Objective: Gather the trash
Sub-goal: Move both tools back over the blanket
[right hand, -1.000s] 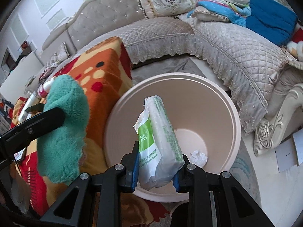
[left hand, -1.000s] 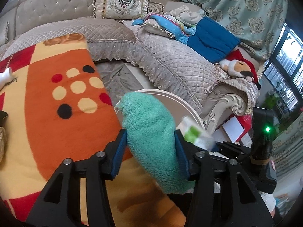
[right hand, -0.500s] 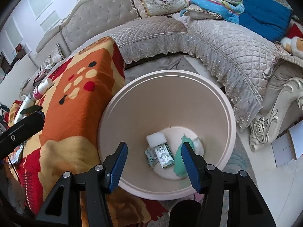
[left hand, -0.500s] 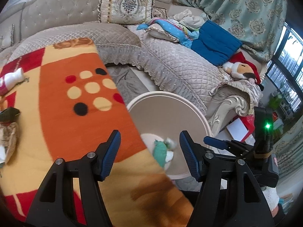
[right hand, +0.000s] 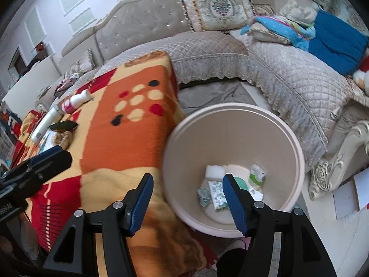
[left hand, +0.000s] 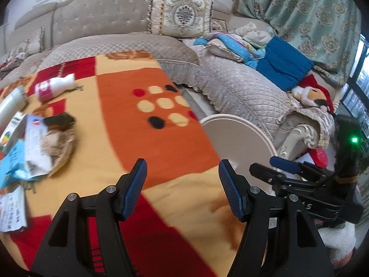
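A beige round bin [right hand: 286, 138] stands on the floor beside the orange-patterned table [right hand: 129, 143]; its rim also shows in the left wrist view [left hand: 242, 124]. Inside lie a green-white tissue pack [right hand: 257, 175], a white sponge [right hand: 214, 172], a teal cloth [right hand: 241, 182] and small wrappers. My right gripper [right hand: 186, 187] is open and empty above the bin's near rim. My left gripper [left hand: 181, 177] is open and empty over the table [left hand: 138, 120]. On the table's left lie a white-pink bottle [left hand: 54, 87], crumpled paper and wrappers [left hand: 39, 145].
A grey quilted sofa [left hand: 230, 87] wraps around behind, with a pillow [left hand: 180, 17], blue cushion [left hand: 283, 64] and a plush toy [left hand: 311, 94]. Papers [right hand: 348, 196] lie on the floor right of the bin. A white tube [right hand: 45, 122] lies on the table.
Both grippers opened and dropped the teal cloth and the tissue pack into the bin. Both have since swung left toward the table.
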`<state>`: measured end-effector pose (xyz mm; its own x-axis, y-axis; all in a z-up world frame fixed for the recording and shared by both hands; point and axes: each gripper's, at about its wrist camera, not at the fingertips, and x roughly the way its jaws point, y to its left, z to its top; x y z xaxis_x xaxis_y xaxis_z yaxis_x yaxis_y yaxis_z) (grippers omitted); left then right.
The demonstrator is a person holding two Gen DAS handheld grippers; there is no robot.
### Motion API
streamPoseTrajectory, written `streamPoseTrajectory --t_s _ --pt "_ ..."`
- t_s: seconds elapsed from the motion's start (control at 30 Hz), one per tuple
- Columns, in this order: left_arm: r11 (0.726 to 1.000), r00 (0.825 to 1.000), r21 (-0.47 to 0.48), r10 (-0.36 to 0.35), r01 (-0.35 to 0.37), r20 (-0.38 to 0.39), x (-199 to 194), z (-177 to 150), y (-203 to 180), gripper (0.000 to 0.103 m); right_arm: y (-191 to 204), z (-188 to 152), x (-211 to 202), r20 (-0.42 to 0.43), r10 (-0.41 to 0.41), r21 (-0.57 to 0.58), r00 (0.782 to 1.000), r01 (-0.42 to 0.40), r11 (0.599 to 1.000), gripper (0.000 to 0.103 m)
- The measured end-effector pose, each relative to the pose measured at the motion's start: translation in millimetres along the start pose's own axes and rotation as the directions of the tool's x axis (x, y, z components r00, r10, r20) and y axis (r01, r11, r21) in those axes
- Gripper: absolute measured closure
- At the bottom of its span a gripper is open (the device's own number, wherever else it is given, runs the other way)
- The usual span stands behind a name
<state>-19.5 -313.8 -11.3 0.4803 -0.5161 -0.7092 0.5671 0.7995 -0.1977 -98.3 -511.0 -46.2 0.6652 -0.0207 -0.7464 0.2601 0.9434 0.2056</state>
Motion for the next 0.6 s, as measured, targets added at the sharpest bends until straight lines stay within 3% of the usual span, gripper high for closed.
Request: streamPoseTrajectory --t_s 0.6 --pt "0.978 0.990 -0.158 0.140 -0.135 0.021 -68.7 -32.8 107.8 0.040 127.5 2.3 24.7 -0.056 0.151 -0.162 0.987 -0.158 0.974 0.039"
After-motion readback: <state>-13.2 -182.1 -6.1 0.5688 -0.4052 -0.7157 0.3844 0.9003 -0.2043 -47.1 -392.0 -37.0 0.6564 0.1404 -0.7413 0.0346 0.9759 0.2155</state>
